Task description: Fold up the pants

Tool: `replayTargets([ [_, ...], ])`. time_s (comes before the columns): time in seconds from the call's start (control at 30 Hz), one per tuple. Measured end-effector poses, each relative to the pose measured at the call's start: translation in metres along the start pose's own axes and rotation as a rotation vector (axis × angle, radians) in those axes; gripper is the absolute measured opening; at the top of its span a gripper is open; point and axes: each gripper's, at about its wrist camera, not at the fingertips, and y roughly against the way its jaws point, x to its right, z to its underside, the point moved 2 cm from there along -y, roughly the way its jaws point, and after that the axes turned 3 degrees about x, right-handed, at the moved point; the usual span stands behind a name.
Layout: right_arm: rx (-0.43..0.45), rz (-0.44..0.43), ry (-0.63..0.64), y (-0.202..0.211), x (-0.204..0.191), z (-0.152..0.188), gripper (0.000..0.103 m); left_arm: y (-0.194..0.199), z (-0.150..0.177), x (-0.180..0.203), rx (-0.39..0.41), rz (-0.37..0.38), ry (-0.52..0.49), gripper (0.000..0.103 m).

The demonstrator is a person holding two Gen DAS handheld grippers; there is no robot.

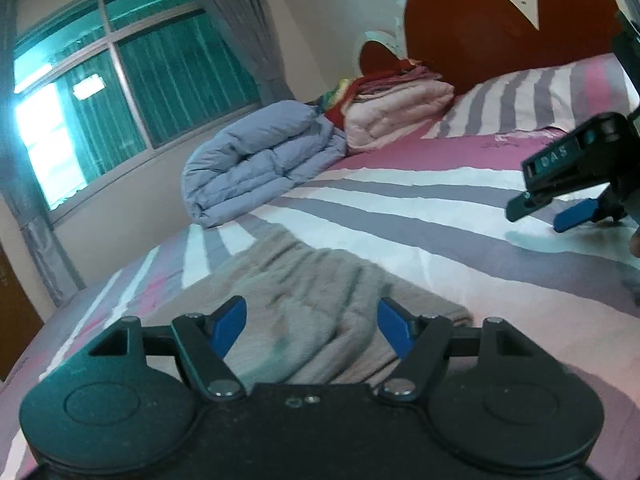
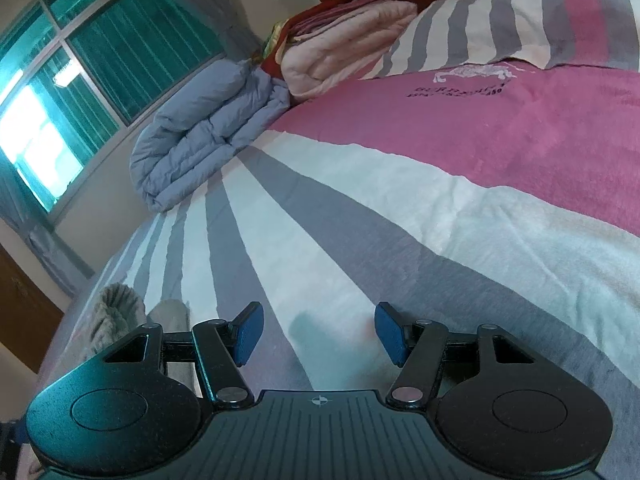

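Up close on a striped bed (image 2: pixel 360 216), the left gripper (image 1: pixel 312 330) hangs with its blue pads spread wide and nothing between them, directly over the pants (image 1: pixel 320 292), a rumpled grey-beige heap lying flat on the sheet near the bed's front edge. To its right, the right gripper (image 1: pixel 554 210) hovers just above the bedding, well apart from the pants; seen from its own camera, the right gripper (image 2: pixel 318 332) is likewise wide open and empty, facing bare grey and white stripes, with a corner of the pants (image 2: pixel 116 312) showing at the lower left. Farther back, a broad pink band crosses the sheet. Beyond it, a folded blue quilt (image 1: pixel 260 160) sits by the bed's window side, beside a stack of pink and red blankets (image 1: pixel 396 108). A striped pillow (image 1: pixel 540 96) leans at the dark red headboard (image 1: pixel 500 20). A curtained window (image 1: pixel 132 92) fills the far wall.
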Motion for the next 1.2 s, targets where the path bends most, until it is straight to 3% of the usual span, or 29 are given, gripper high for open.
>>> replayTargets([
  [0.13,-0.003,-0.032,0.013,0.004,-0.006,0.001,0.062,0.018,0.010,-0.036,0.007,-0.065,0.044,0.065],
  [0.27,0.032,-0.251,0.050,0.019,-0.028,0.003,0.062,0.039,0.036,-0.093,-0.016,-0.191,0.096,0.065],
  [0.33,0.008,-0.375,0.094,0.024,-0.048,0.010,0.061,0.049,0.055,-0.124,-0.045,-0.254,0.134,0.065],
  [0.5,-0.092,-0.528,0.154,0.017,-0.101,0.035,0.061,0.074,0.104,-0.175,-0.090,-0.378,0.267,0.067],
  [0.63,-0.140,-0.537,0.200,-0.005,-0.132,0.052,0.061,0.083,0.127,-0.196,-0.111,-0.434,0.394,0.068],
  [0.73,-0.216,-0.436,0.212,-0.034,-0.146,0.062,0.061,0.081,0.131,-0.206,-0.105,-0.449,0.450,0.069],
  [0.83,-0.241,-0.379,0.168,-0.055,-0.149,0.063,0.061,0.078,0.135,-0.206,-0.127,-0.419,0.441,0.069],
  [0.87,-0.246,-0.375,0.165,-0.059,-0.149,0.061,0.036,0.078,0.135,-0.206,-0.124,-0.410,0.440,0.069],
  [0.9,-0.245,-0.358,0.182,-0.062,-0.152,0.059,0.026,0.079,0.136,-0.206,-0.121,-0.404,0.444,0.069],
  [1.0,-0.203,-0.386,0.146,-0.057,-0.146,0.044,0.021,0.081,0.139,-0.206,-0.112,-0.406,0.460,0.069],
  [1.03,-0.167,-0.397,0.136,-0.047,-0.142,0.038,0.014,0.080,0.140,-0.207,-0.113,-0.405,0.462,0.069],
  [1.1,-0.137,-0.402,0.102,-0.035,-0.130,0.034,0.014,0.080,0.141,-0.205,-0.116,-0.397,0.461,0.069],
  [1.2,-0.228,-0.354,0.122,-0.049,-0.117,0.048,0.016,0.074,0.142,-0.204,-0.139,-0.397,0.456,0.069],
])
